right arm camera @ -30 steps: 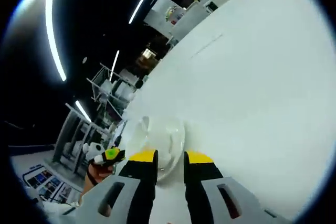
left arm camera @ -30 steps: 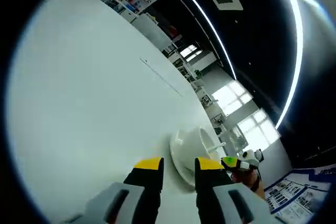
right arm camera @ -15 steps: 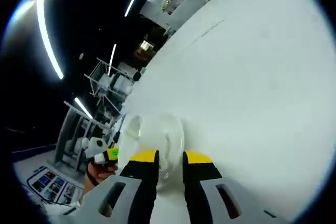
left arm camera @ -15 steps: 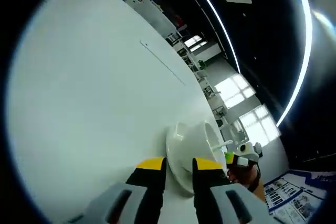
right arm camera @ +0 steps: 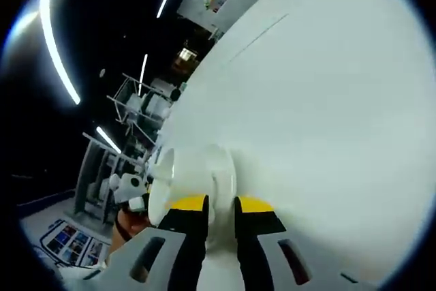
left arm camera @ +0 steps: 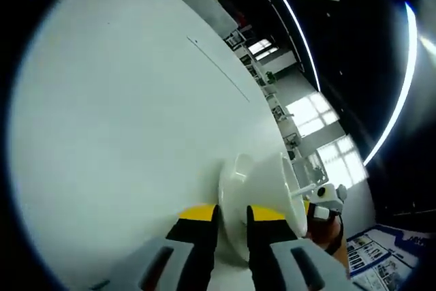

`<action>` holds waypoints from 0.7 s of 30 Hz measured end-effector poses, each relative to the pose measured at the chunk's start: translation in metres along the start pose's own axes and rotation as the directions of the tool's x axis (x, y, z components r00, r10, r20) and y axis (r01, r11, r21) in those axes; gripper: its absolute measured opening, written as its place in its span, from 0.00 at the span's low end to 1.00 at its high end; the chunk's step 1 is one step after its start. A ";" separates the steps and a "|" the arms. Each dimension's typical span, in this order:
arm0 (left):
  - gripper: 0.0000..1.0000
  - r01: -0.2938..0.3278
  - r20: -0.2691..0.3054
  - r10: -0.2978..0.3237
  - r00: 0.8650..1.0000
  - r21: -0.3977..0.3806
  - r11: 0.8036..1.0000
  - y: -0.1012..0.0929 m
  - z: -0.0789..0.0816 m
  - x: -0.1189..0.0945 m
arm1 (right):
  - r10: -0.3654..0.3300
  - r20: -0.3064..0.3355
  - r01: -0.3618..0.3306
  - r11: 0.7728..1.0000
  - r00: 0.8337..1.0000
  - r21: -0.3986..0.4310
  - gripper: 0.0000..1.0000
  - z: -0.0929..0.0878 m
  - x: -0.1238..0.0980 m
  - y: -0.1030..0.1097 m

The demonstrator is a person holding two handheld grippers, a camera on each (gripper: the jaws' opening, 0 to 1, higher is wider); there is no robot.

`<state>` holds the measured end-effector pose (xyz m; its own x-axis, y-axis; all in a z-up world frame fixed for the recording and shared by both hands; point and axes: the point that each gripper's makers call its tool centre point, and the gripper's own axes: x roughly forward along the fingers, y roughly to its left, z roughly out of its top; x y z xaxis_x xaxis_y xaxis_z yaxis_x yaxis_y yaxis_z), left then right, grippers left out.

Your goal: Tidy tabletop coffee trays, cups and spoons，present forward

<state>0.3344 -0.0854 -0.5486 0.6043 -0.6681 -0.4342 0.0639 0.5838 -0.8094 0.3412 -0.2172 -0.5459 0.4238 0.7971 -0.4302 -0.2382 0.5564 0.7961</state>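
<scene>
While both tools, left tool (left arm camera: 230, 213) and right tool (right arm camera: 219, 206), stand narrowed on opposite rim edges of the round white ceramic saucer (left arm camera: 231, 209) carrying the white cup (left arm camera: 272, 185) above the white worktop (left arm camera: 122, 120), level, matched forward travel appears advisable.

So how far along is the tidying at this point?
Done: the white cup sits on its saucer, with a spoon handle sticking out of the cup. In hand: the left gripper and right gripper each pinch the saucer's rim from opposite sides. Left: setting the set forward on the white table.
</scene>
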 end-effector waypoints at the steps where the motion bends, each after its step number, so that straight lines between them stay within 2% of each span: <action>1: 0.19 -0.001 -0.002 0.001 1.000 0.000 1.000 0.000 0.000 0.001 | -0.002 -0.002 0.002 1.000 1.000 -0.002 0.16 0.001 0.001 -0.001; 2: 0.19 -0.005 -0.003 0.005 1.000 0.001 1.000 -0.002 -0.004 0.000 | -0.002 -0.006 0.002 1.000 1.000 0.001 0.16 0.001 0.001 -0.002; 7: 0.16 -0.009 -0.009 0.009 1.000 -0.028 1.000 0.000 -0.001 0.005 | 0.004 -0.017 -0.004 1.000 1.000 0.021 0.14 0.000 0.006 -0.004; 10: 0.14 -0.018 -0.016 0.018 1.000 -0.025 1.000 -0.001 -0.007 0.008 | 0.004 -0.023 -0.003 1.000 1.000 0.030 0.13 -0.002 0.007 -0.003; 15: 0.10 -0.031 -0.026 0.030 0.999 -0.037 0.999 0.007 -0.004 0.014 | -0.019 -0.051 0.020 0.999 0.999 0.030 0.09 -0.006 0.013 -0.007; 21: 0.09 -0.028 -0.031 0.026 0.999 -0.070 0.997 0.007 -0.003 0.016 | -0.045 -0.073 0.048 0.998 0.996 0.036 0.08 -0.012 0.016 -0.006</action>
<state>0.3422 -0.0931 -0.5627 0.5811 -0.6664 -0.4672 -0.0090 0.5688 -0.8224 0.3387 -0.2052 -0.5626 0.3693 0.7861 -0.4957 -0.1859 0.5851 0.7893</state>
